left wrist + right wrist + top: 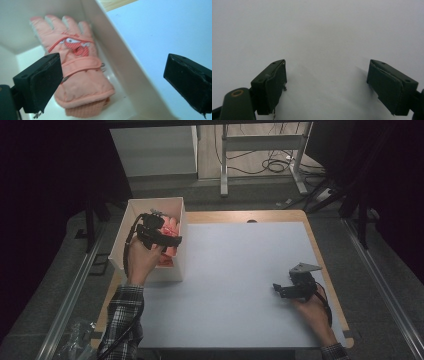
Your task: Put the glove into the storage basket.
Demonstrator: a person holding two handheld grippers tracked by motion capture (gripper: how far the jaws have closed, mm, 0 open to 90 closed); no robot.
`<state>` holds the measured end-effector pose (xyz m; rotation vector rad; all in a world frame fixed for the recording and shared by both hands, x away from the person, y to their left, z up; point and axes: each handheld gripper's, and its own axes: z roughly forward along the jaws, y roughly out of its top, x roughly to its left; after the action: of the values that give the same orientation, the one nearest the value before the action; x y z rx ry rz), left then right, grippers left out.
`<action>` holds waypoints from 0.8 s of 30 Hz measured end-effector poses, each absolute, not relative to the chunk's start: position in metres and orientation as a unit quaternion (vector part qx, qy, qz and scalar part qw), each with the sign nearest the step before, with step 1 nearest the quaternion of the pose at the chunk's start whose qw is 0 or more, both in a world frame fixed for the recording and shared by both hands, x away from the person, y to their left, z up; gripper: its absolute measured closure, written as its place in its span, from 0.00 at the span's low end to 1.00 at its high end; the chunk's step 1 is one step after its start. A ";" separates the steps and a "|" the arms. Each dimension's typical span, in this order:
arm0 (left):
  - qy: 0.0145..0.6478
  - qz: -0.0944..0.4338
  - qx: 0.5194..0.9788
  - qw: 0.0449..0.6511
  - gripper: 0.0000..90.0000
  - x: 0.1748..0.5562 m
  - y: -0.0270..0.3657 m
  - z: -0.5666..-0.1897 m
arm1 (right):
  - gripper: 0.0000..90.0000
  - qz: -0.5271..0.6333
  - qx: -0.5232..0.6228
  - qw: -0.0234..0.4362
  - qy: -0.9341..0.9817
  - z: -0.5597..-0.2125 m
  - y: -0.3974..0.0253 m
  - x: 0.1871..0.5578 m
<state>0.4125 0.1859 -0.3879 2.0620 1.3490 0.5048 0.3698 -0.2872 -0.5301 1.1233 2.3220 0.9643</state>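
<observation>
Box (pixel 131 215), white and open-topped, stands at the table's left edge; its right wall rises between the left gripper (pixel 161 236) jaws, which gape wide and empty above it. Inside lies the glove (pixel 77 70), salmon-pink, padded, strap across, cartoon face stitched on. Far right, the right gripper (pixel 290 289) rests spread open, empty, on the white mat (pixel 235 270).

Glove (pixel 77 72): salmon-pink cloth, smooth woven shell with a faint sheen; cuff a coarser ribbed knit; stitched cartoon face on the back. Box (pixel 120 62): white, smooth, matt walls, looks like card or thin plastic, cannot tell which. Table sheet (pixel 240 285): pale, matt, smooth, paper-like. Table edge (pixel 227 216): light wood, bare grain. Left gripper (pixel 112 75) and right gripper (pixel 327 87): black matt plastic, pads slightly rough, frayed at corners.
</observation>
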 end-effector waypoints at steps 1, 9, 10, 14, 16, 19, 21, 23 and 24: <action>0.507 0.191 0.781 0.310 0.03 0.411 0.184 -0.387 | 0.18 0.344 0.400 0.193 0.827 -0.530 -0.287 0.370; 0.479 0.185 0.794 0.325 0.03 0.405 0.168 -0.381 | 0.18 0.344 0.400 0.193 0.827 -0.530 -0.287 0.370; 0.476 0.185 0.796 0.326 0.03 0.404 0.166 -0.381 | 0.18 0.344 0.400 0.193 0.827 -0.530 -0.287 0.370; 0.463 0.180 0.802 0.332 0.03 0.401 0.156 -0.381 | 0.18 0.344 0.400 0.193 0.827 -0.530 -0.287 0.370; 0.457 0.178 0.805 0.334 0.03 0.399 0.151 -0.382 | 0.18 0.343 0.400 0.193 0.828 -0.530 -0.287 0.370; 0.447 0.176 0.810 0.335 0.03 0.398 0.145 -0.384 | 0.18 0.343 0.400 0.193 0.828 -0.530 -0.287 0.370; 0.444 0.172 0.812 0.337 0.03 0.397 0.141 -0.385 | 0.18 0.343 0.400 0.193 0.828 -0.530 -0.287 0.370; 0.440 0.169 0.814 0.339 0.03 0.397 0.138 -0.386 | 0.18 0.343 0.400 0.193 0.828 -0.530 -0.287 0.370; 0.438 0.168 0.816 0.339 0.03 0.397 0.136 -0.386 | 0.18 0.343 0.400 0.193 0.828 -0.530 -0.287 0.370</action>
<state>0.3967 0.1359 -0.3865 2.1237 1.1401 0.4377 0.3698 -0.2872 -0.5300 1.1227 2.3230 0.9620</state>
